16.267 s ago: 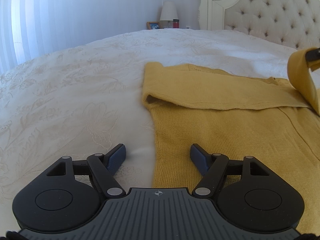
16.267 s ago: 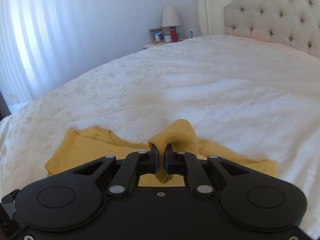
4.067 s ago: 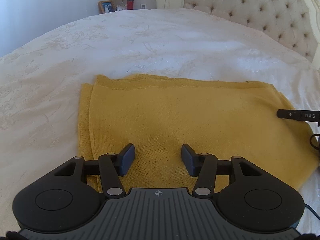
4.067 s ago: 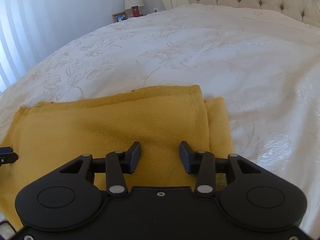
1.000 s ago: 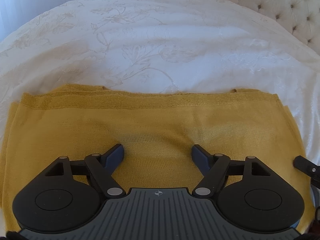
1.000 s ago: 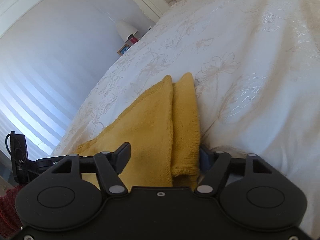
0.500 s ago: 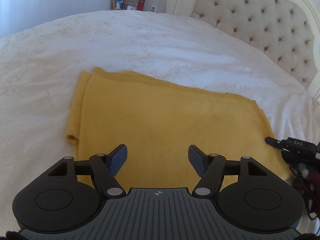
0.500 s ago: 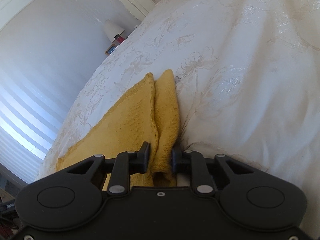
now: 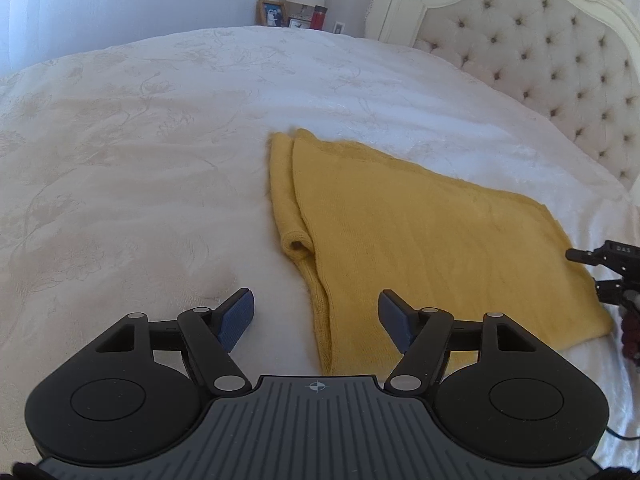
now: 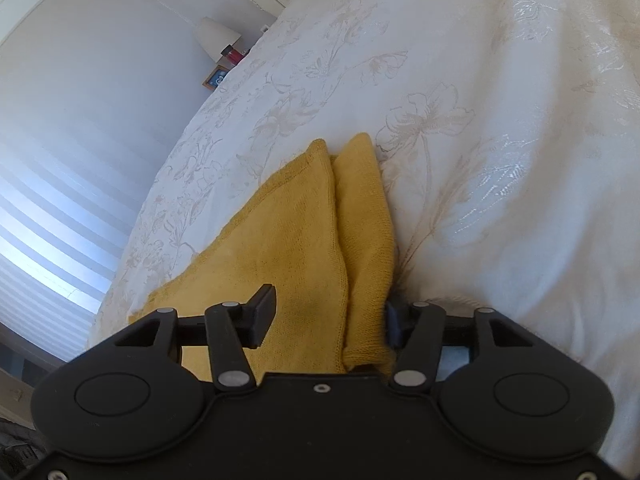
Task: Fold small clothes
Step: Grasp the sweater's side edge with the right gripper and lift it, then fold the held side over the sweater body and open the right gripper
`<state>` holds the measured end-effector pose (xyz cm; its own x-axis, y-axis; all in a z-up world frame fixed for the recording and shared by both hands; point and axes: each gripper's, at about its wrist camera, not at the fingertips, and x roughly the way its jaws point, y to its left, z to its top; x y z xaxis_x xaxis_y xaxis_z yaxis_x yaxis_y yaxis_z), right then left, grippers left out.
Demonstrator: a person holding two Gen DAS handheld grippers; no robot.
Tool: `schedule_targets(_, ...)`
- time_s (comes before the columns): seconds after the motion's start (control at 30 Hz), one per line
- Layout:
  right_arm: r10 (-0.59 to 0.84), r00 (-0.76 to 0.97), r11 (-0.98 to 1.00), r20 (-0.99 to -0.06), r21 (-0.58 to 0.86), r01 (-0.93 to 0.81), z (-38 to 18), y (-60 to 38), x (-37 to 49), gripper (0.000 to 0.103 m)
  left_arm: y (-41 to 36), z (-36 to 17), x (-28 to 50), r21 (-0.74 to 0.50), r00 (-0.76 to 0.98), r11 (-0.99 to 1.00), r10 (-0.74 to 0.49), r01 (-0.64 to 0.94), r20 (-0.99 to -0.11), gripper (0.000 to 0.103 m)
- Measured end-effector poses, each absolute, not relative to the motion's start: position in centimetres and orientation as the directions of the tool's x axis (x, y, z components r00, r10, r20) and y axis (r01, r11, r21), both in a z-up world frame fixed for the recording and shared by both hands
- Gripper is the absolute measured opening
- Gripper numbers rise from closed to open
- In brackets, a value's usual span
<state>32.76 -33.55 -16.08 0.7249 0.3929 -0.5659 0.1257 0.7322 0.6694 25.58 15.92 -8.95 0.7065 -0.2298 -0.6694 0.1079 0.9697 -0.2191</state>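
Ahead and left of the left tool (image 9: 316, 316), the bed (image 9: 140, 160) lies bare and open. The sweater (image 9: 420, 240) fills the right, where the right tool (image 10: 330, 320) straddles its far edge. The headboard (image 9: 540, 60) walls off the far right.

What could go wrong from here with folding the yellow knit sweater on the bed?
1. The right gripper has its jaws open around the mustard yellow knit sweater; closing now might catch only some layers.
2. The left gripper straddles the sweater's edge; lifting there may undo the tucked sleeve roll.
3. The slippery-looking white embroidered bedspread could let the stack shift.
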Motion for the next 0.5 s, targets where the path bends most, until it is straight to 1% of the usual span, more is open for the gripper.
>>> schedule_targets(0.03, 0.377, 0.718, 0.753, -0.585, 0.645, 0.13, -15.8, -33.1, 32.8, 0.052, 16.1, -9.0, 26.1, -0.228, 0.703, 0.969, -0.226, 0.093, -0.674, 0.067)
schedule_targets(0.07, 0.361, 0.706, 0.775, -0.609, 0.617, 0.136, -15.4, -32.7, 33.0, 0.034, 16.2, -9.1, 26.6, -0.229, 0.695, 0.97, -0.216, 0.076, -0.685, 0.068)
schedule_targets(0.1, 0.35, 0.698, 0.792, -0.624, 0.595, 0.134, -15.1, -32.2, 33.1, 0.028, 16.3, -9.2, 27.0, -0.225, 0.681, 0.972, -0.206, 0.062, -0.703, 0.068)
schedule_targets(0.2, 0.285, 0.686, 0.837, -0.669, 0.523, 0.161, -13.7, -30.9, 33.3, 0.025, 16.7, -9.8, 27.3, -0.22, 0.646, 0.972, -0.218, 0.079, -0.732, 0.068)
schedule_targets(0.37, 0.21, 0.684, 0.905, -0.699, 0.404, 0.135, -10.4, -28.1, 33.5, 0.023, 18.1, -10.4, 25.4, -0.215, 0.672, 0.967, -0.248, 0.134, -0.697, 0.068)
schedule_targets(0.5, 0.186, 0.689, 0.94, -0.7, 0.331, 0.083, -7.1, -25.2, 34.0, 0.022, 19.1, -9.5, 25.4, -0.239, 0.676, 0.965, -0.247, 0.107, -0.694, 0.068)
